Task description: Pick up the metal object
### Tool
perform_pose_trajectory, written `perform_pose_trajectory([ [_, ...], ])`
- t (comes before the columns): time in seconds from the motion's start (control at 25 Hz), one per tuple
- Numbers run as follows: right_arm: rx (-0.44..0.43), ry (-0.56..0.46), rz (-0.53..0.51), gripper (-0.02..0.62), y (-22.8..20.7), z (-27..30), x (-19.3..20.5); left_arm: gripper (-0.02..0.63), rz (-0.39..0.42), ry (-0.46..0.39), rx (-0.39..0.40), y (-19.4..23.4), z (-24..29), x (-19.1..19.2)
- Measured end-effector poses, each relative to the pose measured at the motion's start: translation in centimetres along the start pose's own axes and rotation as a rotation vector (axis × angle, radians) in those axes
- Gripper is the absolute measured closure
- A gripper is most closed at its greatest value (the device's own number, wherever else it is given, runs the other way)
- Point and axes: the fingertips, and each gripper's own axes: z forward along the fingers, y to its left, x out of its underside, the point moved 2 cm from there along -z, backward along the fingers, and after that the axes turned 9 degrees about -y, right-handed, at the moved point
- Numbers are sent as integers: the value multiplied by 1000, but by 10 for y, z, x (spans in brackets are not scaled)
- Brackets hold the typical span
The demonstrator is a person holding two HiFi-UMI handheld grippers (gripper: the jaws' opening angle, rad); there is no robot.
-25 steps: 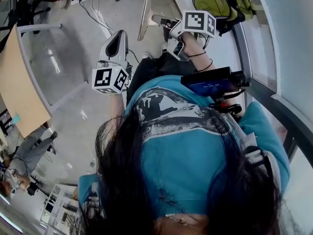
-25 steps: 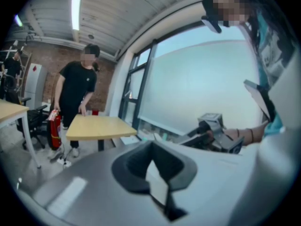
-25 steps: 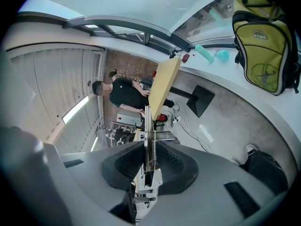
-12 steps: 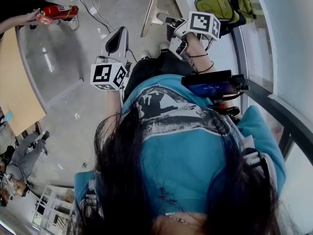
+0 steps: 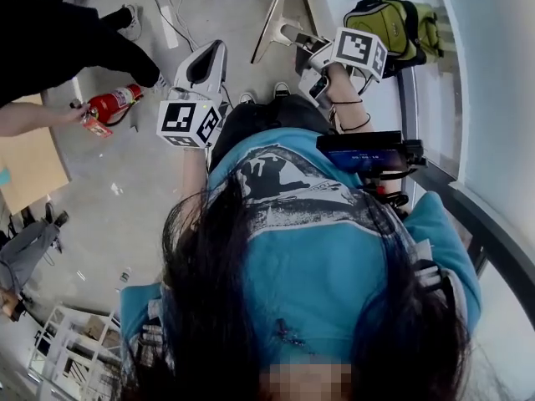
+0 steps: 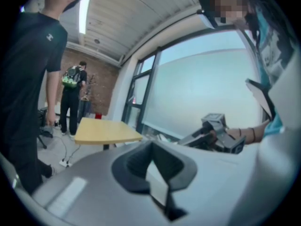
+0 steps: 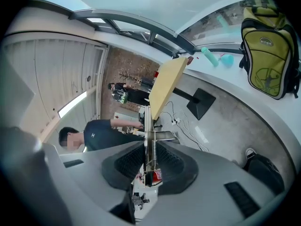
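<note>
The metal object (image 5: 269, 25) is a flat metal strip with a small spring, and my right gripper (image 5: 294, 40) is shut on it, holding it out over the floor at the top of the head view. In the right gripper view the strip (image 7: 149, 126) stands upright, clamped edge-on between the dark pads of the right gripper (image 7: 149, 149). My left gripper (image 5: 209, 53) hangs to the left of it, jaws together with nothing in them. In the left gripper view its tips (image 6: 151, 147) meet, and the right gripper (image 6: 216, 133) shows beyond.
A person in black (image 5: 58, 32) bends over a red fire extinguisher (image 5: 109, 103) on the floor at left. A green backpack (image 5: 393, 23) lies on the ledge by the window. A wooden tabletop (image 5: 29, 161) sits at left, cables and a power strip (image 5: 167, 23) at the top.
The view has swung, so both grippers sit a little lower and further right. The person in black and the fire extinguisher have moved down the left side. The grip on the metal strip is unchanged.
</note>
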Motion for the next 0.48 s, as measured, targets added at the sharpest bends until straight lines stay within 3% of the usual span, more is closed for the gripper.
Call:
perform_pose_trajectory([
  [0.48, -11, 7, 1, 508, 1, 2, 2, 601, 17, -2, -28, 3, -8, -4],
])
